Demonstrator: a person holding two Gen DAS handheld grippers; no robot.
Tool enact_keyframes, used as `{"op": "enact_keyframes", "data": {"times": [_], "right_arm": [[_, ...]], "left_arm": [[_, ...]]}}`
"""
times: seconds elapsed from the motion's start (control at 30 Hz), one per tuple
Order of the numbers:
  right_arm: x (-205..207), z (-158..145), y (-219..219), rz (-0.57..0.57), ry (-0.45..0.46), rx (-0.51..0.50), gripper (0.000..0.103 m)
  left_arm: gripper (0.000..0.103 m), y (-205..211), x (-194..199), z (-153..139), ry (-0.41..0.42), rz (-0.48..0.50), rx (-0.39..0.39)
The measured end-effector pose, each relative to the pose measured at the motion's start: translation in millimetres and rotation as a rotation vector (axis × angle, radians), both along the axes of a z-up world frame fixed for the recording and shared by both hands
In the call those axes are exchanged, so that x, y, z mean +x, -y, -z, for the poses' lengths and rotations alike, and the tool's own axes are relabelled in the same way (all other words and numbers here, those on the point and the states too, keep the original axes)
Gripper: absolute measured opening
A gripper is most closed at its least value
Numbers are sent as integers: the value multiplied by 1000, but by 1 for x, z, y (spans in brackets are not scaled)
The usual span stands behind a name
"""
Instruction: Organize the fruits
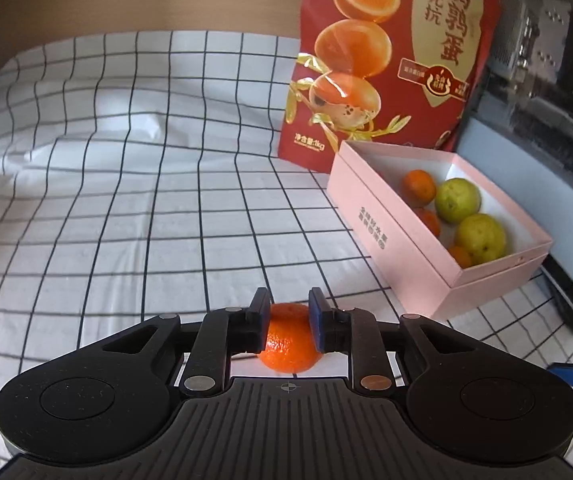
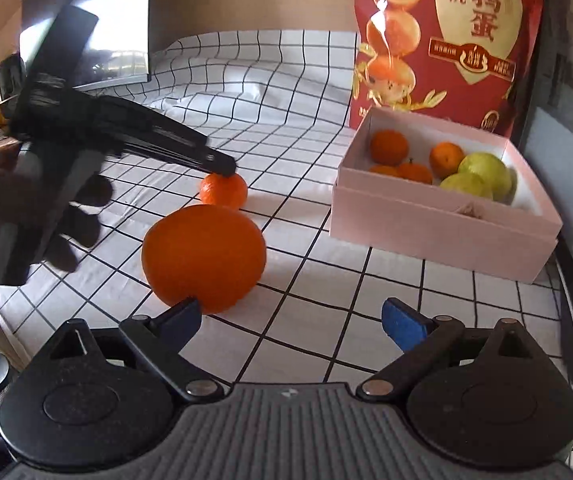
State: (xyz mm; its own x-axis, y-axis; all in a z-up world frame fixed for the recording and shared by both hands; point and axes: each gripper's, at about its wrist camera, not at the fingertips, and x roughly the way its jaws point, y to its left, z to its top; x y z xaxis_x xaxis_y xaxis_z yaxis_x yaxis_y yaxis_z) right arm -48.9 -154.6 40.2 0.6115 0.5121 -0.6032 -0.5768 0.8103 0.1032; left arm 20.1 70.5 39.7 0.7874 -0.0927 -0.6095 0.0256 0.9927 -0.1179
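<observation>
**Left gripper clamps a small mandarin; pink box lies toward two o'clock**

The left gripper (image 1: 288, 322) is clamped on a small mandarin (image 1: 289, 340) resting on the checked cloth (image 1: 146, 200). The pink cardboard box (image 1: 398, 248), holding smooth green and orange fruit, lies at two o'clock. The right gripper (image 2: 292, 322) stands apart, with a larger, round, dimpled orange (image 2: 204, 256) touching its left finger at eleven o'clock.
</observation>
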Motion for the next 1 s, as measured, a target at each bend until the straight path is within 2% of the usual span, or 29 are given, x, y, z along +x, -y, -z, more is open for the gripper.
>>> {"op": "enact_keyframes", "data": {"times": [0.17, 0.4, 0.57, 0.6, 0.7, 0.73, 0.9, 1.0], "right_arm": [[-7, -2, 1, -38, 3, 31, 98], [-14, 10, -20, -79, 49, -4, 98], [-9, 22, -21, -55, 98, -16, 98], [-5, 24, -19, -48, 90, -3, 98], [6, 27, -9, -40, 20, 63, 98], [8, 26, -5, -41, 12, 84, 98], [15, 31, 3, -34, -57, 142, 98], [16, 31, 6, -27, -69, 163, 98]], "left_arm": [[24, 13, 4, 2, 20, 22, 83], [26, 23, -6, 1, 7, 78, 175], [26, 20, -15, 1, 9, 89, 148], [30, 19, -15, 1, 8, 90, 143], [53, 21, -11, 5, -7, 98, 133], [56, 20, -9, 5, -7, 99, 126], [57, 14, -1, 9, -9, 71, 136], [57, 9, 5, 15, -25, 36, 151]]}}
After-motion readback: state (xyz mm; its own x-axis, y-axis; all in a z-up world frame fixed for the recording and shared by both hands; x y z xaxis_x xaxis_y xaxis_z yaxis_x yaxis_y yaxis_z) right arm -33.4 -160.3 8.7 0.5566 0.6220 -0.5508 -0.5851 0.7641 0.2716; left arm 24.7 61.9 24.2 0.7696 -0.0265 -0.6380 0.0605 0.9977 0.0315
